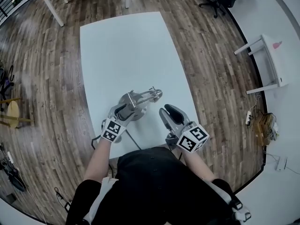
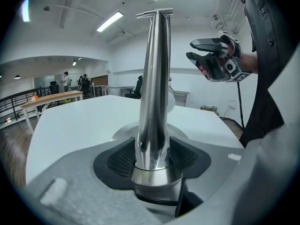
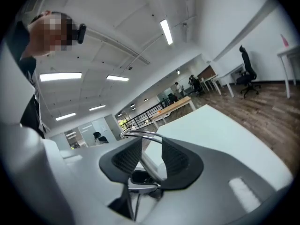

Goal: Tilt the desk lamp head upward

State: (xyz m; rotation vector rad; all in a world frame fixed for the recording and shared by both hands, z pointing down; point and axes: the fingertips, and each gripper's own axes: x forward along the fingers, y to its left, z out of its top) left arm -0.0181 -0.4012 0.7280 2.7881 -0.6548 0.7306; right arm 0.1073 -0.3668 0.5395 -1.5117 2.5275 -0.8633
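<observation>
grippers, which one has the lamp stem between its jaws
The left gripper: the chrome lamp stem stands between its jaws, just above the base. The right gripper hangs clear of it, jaws apart on nothing.

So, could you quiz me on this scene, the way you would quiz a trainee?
1. True or false: the silver metal desk lamp stands on the white rectangular table.
2. What stands between the jaws of the left gripper? A: nothing. B: the lamp's shiny stem. C: a black cable.
3. In a word: does the right gripper touch the lamp?

Key
1. True.
2. B. The stem rises between the two pads, which stand wide and do not seem to press on it.
3. No. It is held in the air beside the lamp, jaws apart and empty.
</observation>
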